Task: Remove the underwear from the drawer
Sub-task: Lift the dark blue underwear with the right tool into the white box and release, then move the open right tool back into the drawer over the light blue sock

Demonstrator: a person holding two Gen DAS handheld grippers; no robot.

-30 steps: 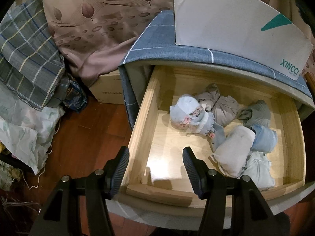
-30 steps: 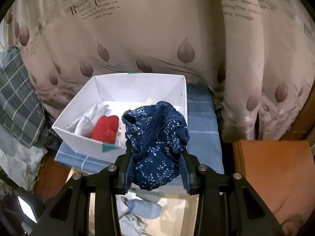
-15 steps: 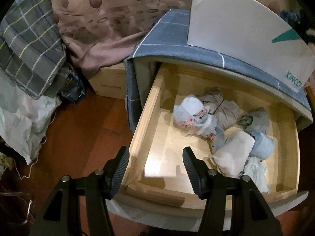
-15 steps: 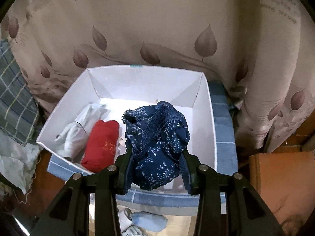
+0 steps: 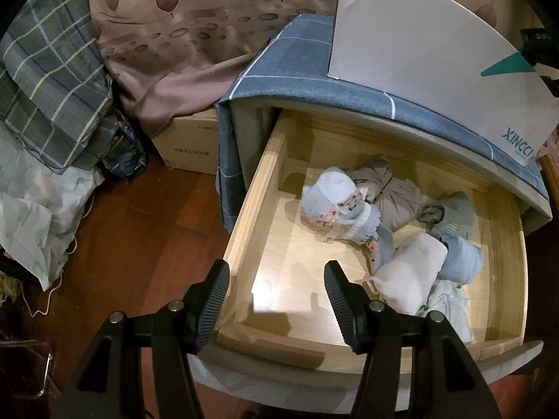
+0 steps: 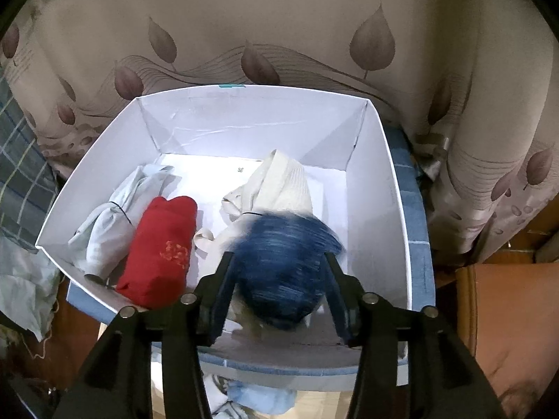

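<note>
As the right hand-held gripper (image 6: 277,272) opens, the blurred navy underwear (image 6: 283,265) shows no clear long axis.

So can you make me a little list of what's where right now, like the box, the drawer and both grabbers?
white box: holds red roll, pale bundle, cream piece
blue underwear: blurred, over the box, between opening jaws
right gripper: above box
drawer: open, several rolled bundles inside
left gripper: open, empty, over drawer's front

I see a brown curtain (image 6: 279,35) with leaves behind my stand. The wood floor (image 5: 139,230) is dark red. A cardboard box (image 5: 188,143) sits on it.
</note>
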